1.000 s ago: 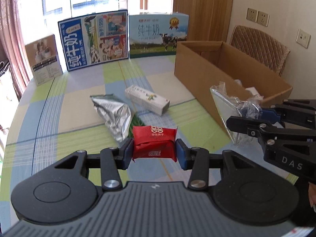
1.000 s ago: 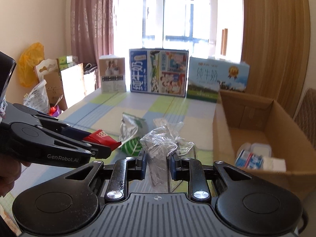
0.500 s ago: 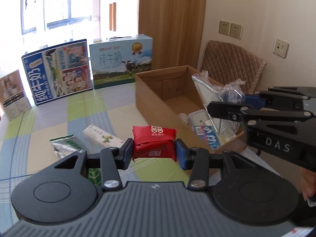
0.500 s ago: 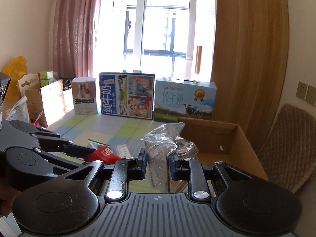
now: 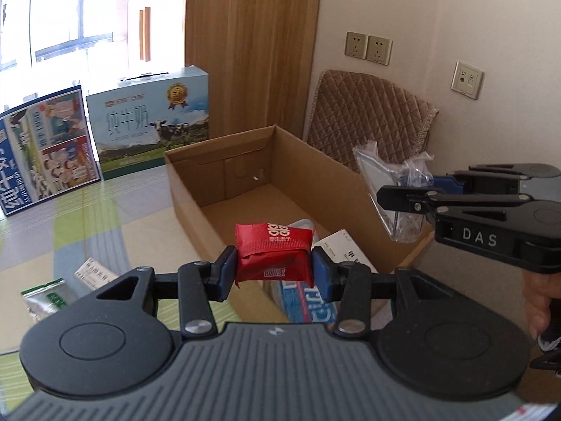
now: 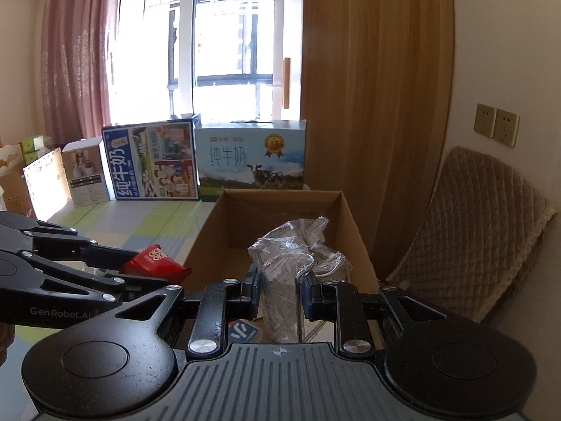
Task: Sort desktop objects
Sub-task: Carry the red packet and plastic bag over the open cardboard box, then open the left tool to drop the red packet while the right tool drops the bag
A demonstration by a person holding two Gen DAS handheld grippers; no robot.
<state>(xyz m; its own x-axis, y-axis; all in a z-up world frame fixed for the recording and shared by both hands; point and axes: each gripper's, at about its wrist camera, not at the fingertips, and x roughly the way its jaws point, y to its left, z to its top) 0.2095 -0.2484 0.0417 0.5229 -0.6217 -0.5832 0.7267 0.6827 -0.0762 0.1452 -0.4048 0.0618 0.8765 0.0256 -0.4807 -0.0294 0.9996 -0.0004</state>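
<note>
Left wrist view: cardboard box (image 5: 280, 189) now fills the middle of frame, open top facing up; a second ago it sat off to the right with the table items ahead, so both hands have swung over to the box. Judged: carry step nearly done, release into box comes next. Table (image 5: 87, 217) with checked green-blue cloth lies left; milk carton case (image 5: 150, 129) at far left reads "纯牛奶" / "PURE MILK" with a cow print. Right gripper (image 5: 403, 196) enters from the right, body marked "DAS", jaws pinching a crinkled clear plastic pack (image 5: 392, 189) above the box's right wall. Left gripper (image 5: 273, 270) jaws clamp a red packet (image 5: 273, 249) with white double-happiness mark, held over the box's near end. Inside the box: white and blue packs, text unreadable. Silver-green sachet (image 5: 45, 298) and small white box (image 5: 94, 273) remain on the table, near left.

Right wrist view: left gripper body reads "GenRobot.AI".
</note>
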